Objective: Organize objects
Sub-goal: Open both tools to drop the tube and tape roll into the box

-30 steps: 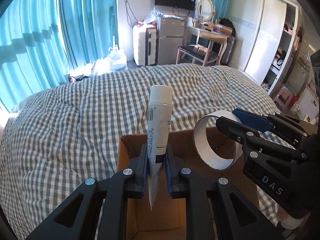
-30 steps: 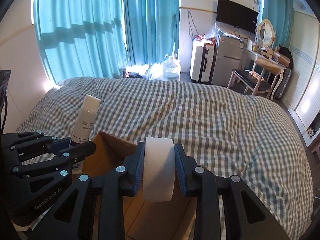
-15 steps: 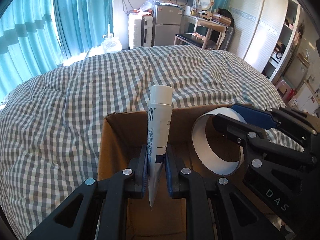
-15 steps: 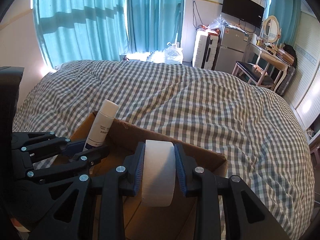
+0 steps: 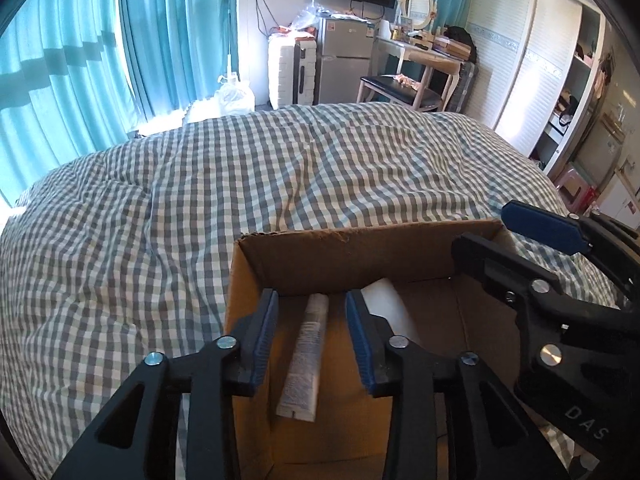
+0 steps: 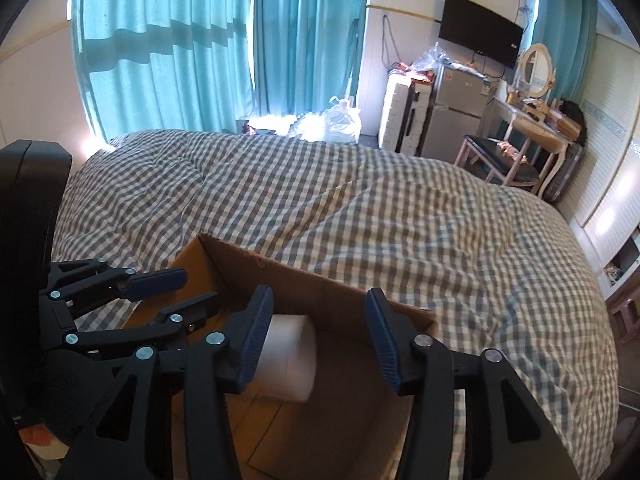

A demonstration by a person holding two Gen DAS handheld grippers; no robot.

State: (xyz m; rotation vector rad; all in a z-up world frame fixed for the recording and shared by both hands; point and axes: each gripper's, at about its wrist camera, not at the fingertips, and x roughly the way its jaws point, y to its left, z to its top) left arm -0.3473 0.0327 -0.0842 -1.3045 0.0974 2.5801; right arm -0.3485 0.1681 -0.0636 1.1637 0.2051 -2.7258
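A brown cardboard box (image 5: pixel 360 248) sits on the checked bed; it also shows in the right wrist view (image 6: pixel 320 292). A white tube (image 5: pixel 306 356) lies on the box floor on the left side. A white tape roll (image 6: pixel 286 360) lies in the box beside it, partly seen in the left wrist view (image 5: pixel 384 300). My left gripper (image 5: pixel 312 340) is open and empty above the tube. My right gripper (image 6: pixel 318 336) is open and empty above the roll. Each gripper shows in the other's view, the right (image 5: pixel 516 240) and the left (image 6: pixel 188 292).
The grey checked bed cover (image 5: pixel 200 200) spreads around the box. Teal curtains (image 6: pixel 200 40) hang behind. A suitcase (image 5: pixel 286 76), a small fridge (image 5: pixel 344 64), a dressing table with chair (image 5: pixel 404 80) and a wardrobe (image 5: pixel 540 72) stand at the far wall.
Both grippers have opened. The tube left the left gripper and now lies in the box. The tape roll left the right gripper and lies in the box.
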